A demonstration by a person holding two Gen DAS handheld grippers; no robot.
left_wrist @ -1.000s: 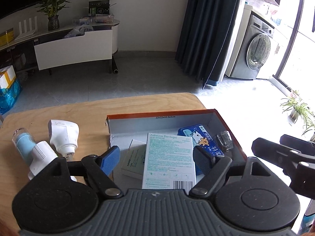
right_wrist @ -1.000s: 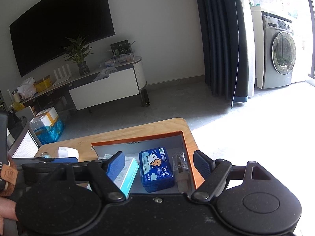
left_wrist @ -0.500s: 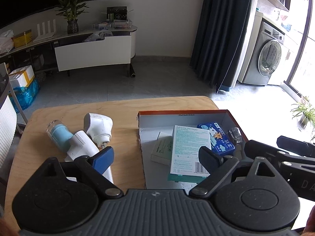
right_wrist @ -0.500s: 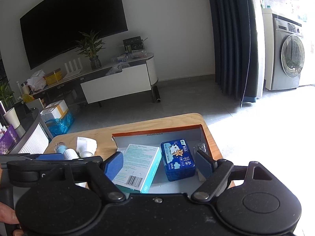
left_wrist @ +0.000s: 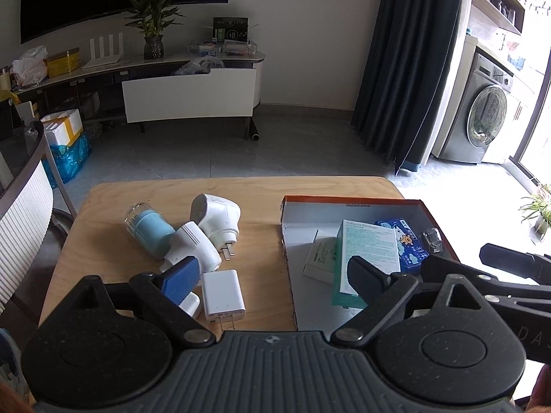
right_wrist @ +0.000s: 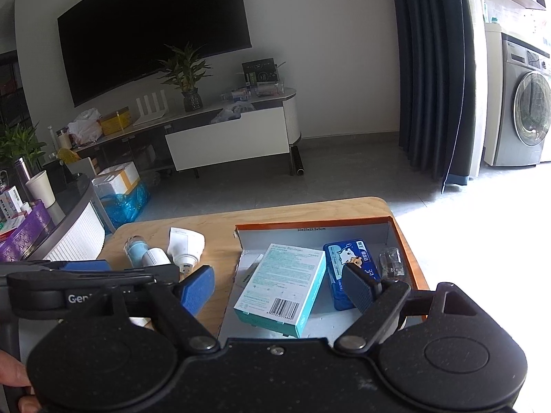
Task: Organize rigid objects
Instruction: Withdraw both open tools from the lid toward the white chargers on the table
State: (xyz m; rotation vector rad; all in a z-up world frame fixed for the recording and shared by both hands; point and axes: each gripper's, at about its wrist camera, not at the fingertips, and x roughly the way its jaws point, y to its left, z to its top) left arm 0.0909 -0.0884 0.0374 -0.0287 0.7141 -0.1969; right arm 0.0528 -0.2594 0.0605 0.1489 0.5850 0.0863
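Both grippers have pulled back from the orange-rimmed box [left_wrist: 351, 200], so more table shows. Left gripper [left_wrist: 272, 275] and right gripper [right_wrist: 280, 284] have jaws wide apart, holding nothing. The "Adhesive Bandages" carton [right_wrist: 280, 284] lies tilted in the box beside the blue tin [right_wrist: 347, 258], barcode end toward the cameras, long axis running front-to-back; white chargers [left_wrist: 224, 292] sit left on the table.

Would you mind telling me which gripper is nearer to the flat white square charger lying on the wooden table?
Left. The left gripper hangs open right over the flat white square charger; the right gripper, also open, sits over the orange-rimmed box, farther off.
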